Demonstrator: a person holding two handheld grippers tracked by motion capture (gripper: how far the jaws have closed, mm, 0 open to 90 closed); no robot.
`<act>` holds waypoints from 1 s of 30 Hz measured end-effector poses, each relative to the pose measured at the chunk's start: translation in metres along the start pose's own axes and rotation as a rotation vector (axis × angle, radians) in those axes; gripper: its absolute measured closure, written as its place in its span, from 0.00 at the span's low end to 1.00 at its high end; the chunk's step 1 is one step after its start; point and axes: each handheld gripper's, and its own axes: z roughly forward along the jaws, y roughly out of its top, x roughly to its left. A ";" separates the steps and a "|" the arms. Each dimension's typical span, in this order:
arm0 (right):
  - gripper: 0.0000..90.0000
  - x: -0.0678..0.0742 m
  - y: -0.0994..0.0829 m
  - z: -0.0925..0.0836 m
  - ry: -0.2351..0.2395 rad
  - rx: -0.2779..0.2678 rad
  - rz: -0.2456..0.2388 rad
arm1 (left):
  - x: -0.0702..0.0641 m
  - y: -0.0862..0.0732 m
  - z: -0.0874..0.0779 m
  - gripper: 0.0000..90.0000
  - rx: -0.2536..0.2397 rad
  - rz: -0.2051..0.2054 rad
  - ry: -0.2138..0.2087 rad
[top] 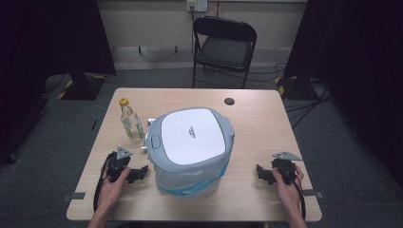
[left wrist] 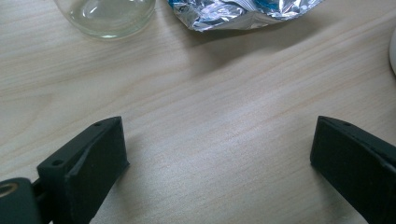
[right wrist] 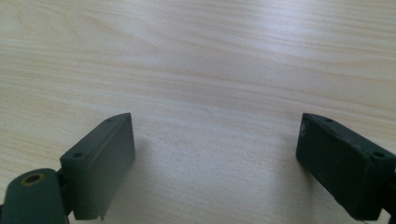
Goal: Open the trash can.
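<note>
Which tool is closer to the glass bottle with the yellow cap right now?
Left. The left tool rests on the table just in front of the bottle, jaws open. The right tool lies far across the table, beyond the bin.

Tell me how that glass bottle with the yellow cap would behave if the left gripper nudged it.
The bottle stands tall and narrow, so a push near its yellow cap would probably tip it. It looks like clear glass, so likely slippery and breakable. Once on its side, its round body would probably roll across the table.
</note>
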 end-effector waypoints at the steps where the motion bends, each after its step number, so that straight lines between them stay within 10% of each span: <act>1: 0.12 0.000 0.000 0.000 0.001 -0.001 -0.001 | 0.000 0.000 0.000 0.04 0.000 0.003 -0.002; 19: 0.18 0.007 0.000 -0.004 0.012 0.007 -0.021 | -0.004 0.001 -0.010 0.17 -0.026 0.031 -0.007; 25: 0.19 0.028 0.007 -0.012 0.072 -0.022 -0.064 | -0.015 0.007 -0.019 0.18 -0.084 0.026 -0.101; 30: 0.19 0.053 0.011 -0.018 0.126 -0.045 -0.122 | -0.027 0.010 -0.025 0.18 -0.106 0.055 -0.100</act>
